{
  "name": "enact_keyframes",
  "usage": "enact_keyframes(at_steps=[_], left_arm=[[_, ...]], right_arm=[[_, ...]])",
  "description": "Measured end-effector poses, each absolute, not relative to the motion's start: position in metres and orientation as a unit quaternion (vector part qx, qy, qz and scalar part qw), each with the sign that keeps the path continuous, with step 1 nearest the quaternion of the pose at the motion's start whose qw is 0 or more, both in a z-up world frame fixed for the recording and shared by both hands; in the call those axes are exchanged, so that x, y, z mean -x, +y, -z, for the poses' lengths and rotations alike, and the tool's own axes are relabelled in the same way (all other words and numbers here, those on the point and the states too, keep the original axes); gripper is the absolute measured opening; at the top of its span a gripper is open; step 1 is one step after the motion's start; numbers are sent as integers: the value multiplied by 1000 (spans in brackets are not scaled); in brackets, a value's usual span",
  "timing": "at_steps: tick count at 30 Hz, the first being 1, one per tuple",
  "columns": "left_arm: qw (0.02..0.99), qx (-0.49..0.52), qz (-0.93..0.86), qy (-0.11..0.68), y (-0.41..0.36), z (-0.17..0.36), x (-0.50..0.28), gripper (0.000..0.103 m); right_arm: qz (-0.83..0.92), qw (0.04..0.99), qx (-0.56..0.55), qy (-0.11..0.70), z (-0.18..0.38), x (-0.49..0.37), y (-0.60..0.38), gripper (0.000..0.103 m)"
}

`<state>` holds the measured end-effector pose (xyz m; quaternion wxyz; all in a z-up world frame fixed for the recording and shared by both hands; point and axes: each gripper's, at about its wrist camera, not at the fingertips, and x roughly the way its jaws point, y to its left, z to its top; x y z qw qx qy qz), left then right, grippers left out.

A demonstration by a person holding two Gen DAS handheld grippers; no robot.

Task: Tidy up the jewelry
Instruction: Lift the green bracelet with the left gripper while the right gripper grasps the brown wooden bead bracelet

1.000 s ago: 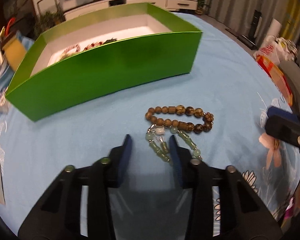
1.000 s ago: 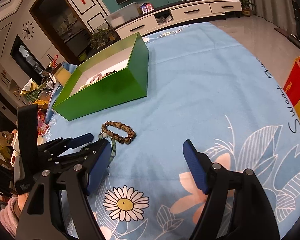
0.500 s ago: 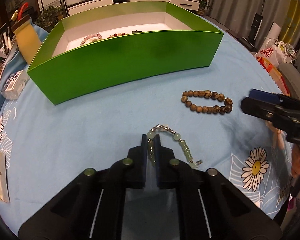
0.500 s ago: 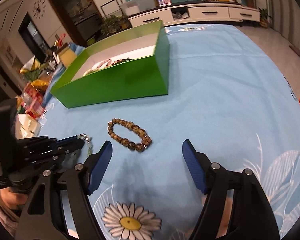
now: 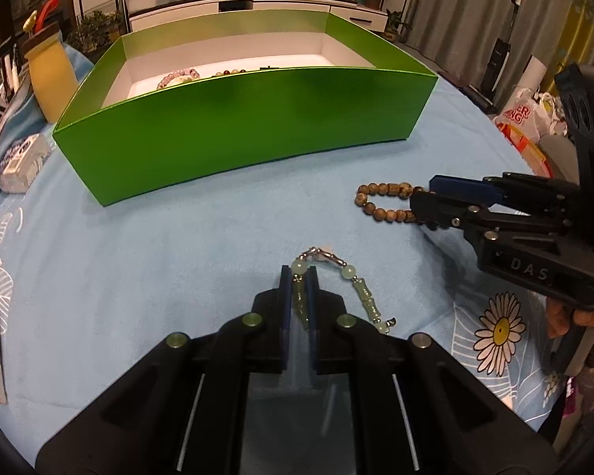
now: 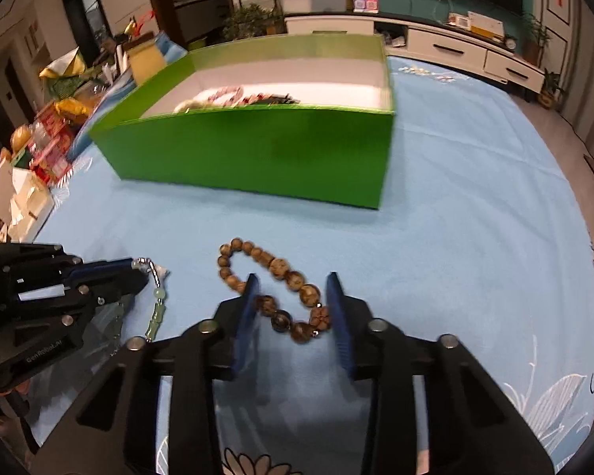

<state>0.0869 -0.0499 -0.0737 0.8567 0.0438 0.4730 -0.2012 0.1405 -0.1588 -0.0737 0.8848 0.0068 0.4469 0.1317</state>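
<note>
A green jade-bead bracelet (image 5: 356,289) lies on the blue flowered cloth, and my left gripper (image 5: 299,277) is shut on one strand of it by the clasp. To its right lies a brown wooden-bead bracelet (image 5: 380,190). My right gripper (image 6: 292,277) straddles the near end of this brown bracelet (image 6: 273,265). Its jaws are closing, and the beads sit between the pads without being squeezed. The right gripper (image 5: 423,198) also shows from the side in the left wrist view. A green box (image 5: 237,130) stands behind and holds several bracelets (image 5: 178,77).
A yellow cup (image 5: 53,75) and a white packet (image 5: 19,162) sit left of the box. Boxes and packets (image 6: 47,146) crowd the table's left edge. Shopping bags (image 5: 522,114) stand beyond the right edge. A person's hand (image 5: 566,316) holds the right gripper.
The left gripper shut on the green bracelet and drew it away from the brown one. The right gripper came over the brown bracelet and its jaws narrowed around it.
</note>
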Motion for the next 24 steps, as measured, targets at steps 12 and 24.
enact_keyframes(at_steps=[12,24], left_arm=[[853,-33,209,478,-47,73,-90,8],[854,-33,211,475,-48,74,-91,7]], right_arm=[[-136,883,-19,449,66,-153,-166,27],[-149,876,61,455,78,-149,-147,13]])
